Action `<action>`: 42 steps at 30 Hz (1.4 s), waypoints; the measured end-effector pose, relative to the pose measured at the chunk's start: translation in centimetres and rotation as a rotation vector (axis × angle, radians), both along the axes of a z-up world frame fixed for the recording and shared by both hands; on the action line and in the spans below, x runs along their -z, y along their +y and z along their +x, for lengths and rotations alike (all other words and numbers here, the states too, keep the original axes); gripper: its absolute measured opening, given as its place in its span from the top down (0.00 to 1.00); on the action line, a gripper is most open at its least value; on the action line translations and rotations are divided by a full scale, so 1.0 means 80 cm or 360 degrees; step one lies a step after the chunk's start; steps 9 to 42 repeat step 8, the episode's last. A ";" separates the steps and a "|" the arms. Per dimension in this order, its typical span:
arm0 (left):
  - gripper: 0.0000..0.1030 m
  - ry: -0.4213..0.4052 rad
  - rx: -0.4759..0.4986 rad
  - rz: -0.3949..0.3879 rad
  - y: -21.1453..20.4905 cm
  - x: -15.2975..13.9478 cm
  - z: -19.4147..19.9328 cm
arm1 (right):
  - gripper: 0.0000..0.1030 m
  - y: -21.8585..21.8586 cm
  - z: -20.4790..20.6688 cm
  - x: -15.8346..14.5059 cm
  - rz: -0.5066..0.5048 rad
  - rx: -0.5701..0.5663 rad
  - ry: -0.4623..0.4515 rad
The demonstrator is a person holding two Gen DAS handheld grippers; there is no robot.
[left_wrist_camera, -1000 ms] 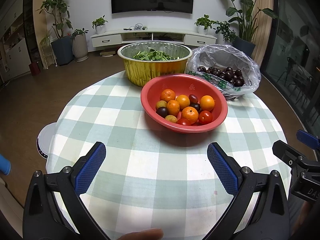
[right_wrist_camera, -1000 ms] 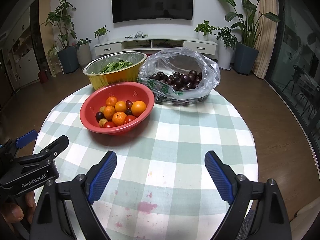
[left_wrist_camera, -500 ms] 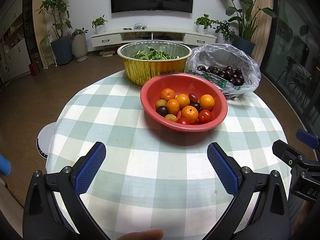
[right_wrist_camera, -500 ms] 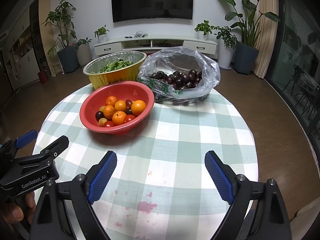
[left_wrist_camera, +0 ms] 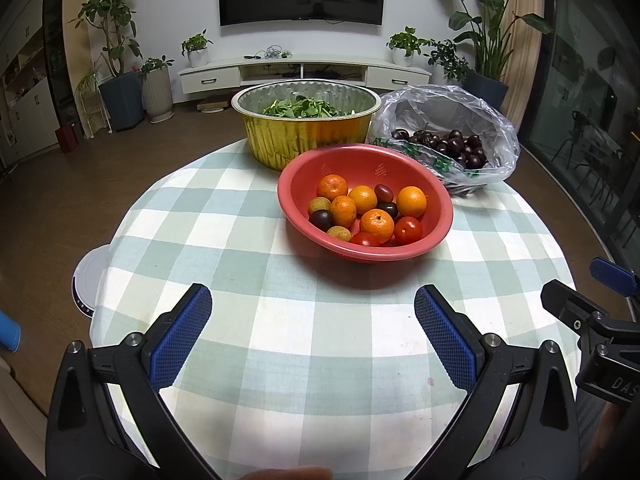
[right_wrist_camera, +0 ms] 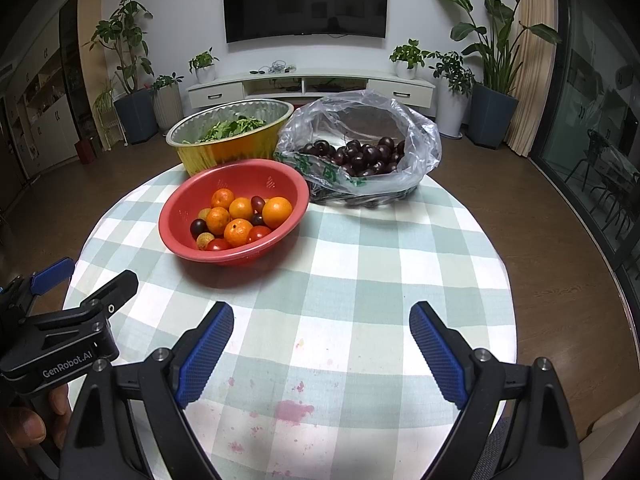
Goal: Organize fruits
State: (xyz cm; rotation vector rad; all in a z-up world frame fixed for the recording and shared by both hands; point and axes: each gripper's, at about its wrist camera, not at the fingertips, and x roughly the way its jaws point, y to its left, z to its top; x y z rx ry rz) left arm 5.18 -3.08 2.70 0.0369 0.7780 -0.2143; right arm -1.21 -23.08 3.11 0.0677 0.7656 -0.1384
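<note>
A red bowl (left_wrist_camera: 304, 176) (right_wrist_camera: 188, 196) holds small oranges (left_wrist_camera: 377, 225) (right_wrist_camera: 277, 207), red tomatoes (left_wrist_camera: 408, 230), dark plums and pale lychees. Behind it to the right, a clear plastic bag (left_wrist_camera: 492, 120) (right_wrist_camera: 420, 132) holds dark cherries (right_wrist_camera: 360, 156). My left gripper (left_wrist_camera: 313, 316) hangs open over the near part of the table, short of the bowl, with nothing between its fingers. My right gripper (right_wrist_camera: 321, 334) is open too, over the near right of the table. Each gripper shows at the edge of the other's view.
A gold foil basin (left_wrist_camera: 308, 136) (right_wrist_camera: 236, 148) of green leaves stands at the table's far side, touching the bowl. The round table wears a green-and-white checked cloth (left_wrist_camera: 280, 320) with pink stains (right_wrist_camera: 294, 408) near me. A white round object (left_wrist_camera: 90, 280) sits beside the table's left edge.
</note>
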 end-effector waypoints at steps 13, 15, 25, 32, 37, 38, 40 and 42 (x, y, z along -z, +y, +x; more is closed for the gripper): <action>0.00 -0.0078 0.0039 0.0011 0.005 -0.003 0.002 | 0.11 -0.005 -0.009 0.011 0.0008 0.0012 0.0015; 0.00 -0.0078 0.0039 0.0011 0.005 -0.003 0.002 | 0.11 -0.005 -0.009 0.011 0.0008 0.0012 0.0015; 0.00 -0.0078 0.0039 0.0011 0.005 -0.003 0.002 | 0.11 -0.005 -0.009 0.011 0.0008 0.0012 0.0015; 0.00 -0.0078 0.0039 0.0011 0.005 -0.003 0.002 | 0.11 -0.005 -0.009 0.011 0.0008 0.0012 0.0015; 0.00 -0.0078 0.0039 0.0011 0.005 -0.003 0.002 | 0.11 -0.005 -0.009 0.011 0.0008 0.0012 0.0015; 0.00 -0.0078 0.0039 0.0011 0.005 -0.003 0.002 | 0.11 -0.005 -0.009 0.011 0.0008 0.0012 0.0015; 0.00 -0.0078 0.0039 0.0011 0.005 -0.003 0.002 | 0.11 -0.005 -0.009 0.011 0.0008 0.0012 0.0015; 0.00 -0.0078 0.0039 0.0011 0.005 -0.003 0.002 | 0.11 -0.005 -0.009 0.011 0.0008 0.0012 0.0015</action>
